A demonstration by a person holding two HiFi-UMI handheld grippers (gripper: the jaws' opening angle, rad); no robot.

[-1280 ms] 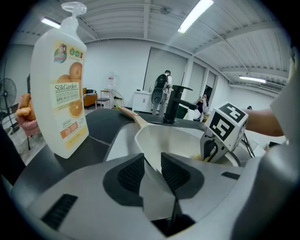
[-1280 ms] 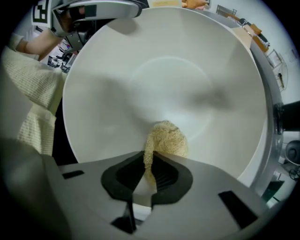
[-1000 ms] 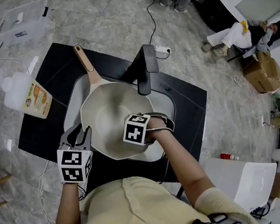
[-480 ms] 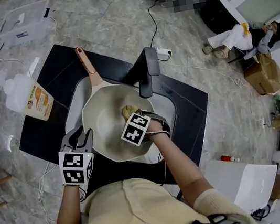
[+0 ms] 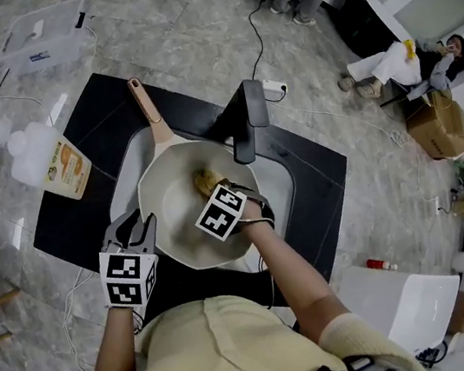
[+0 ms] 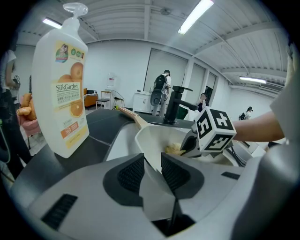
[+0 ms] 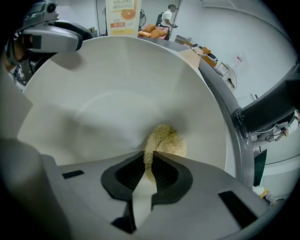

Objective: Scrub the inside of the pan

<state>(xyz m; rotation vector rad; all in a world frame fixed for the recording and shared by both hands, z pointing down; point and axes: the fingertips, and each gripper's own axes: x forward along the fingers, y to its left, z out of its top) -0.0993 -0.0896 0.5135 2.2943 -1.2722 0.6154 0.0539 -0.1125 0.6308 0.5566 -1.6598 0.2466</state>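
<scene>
Tightly closed, the jaws of the right gripper (image 7: 149,159) pinch a yellowish scrub pad (image 7: 165,139) pressed against the inner wall of the cream pan (image 7: 112,89). The left gripper (image 6: 151,165) has its jaws nearly together, clamping the pan's near rim. The pan sits in the sink (image 5: 283,187) of the black table (image 5: 86,130), with a soap bottle (image 6: 63,89) nearby.

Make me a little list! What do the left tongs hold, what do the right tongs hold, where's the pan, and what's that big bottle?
left tongs: shut on the rim of the pan
right tongs: shut on a yellow scrub pad
pan: cream, in the sink, handle pointing away
scrub pad: touching the pan's inside
pump bottle: stands on the black counter beside the sink
</scene>
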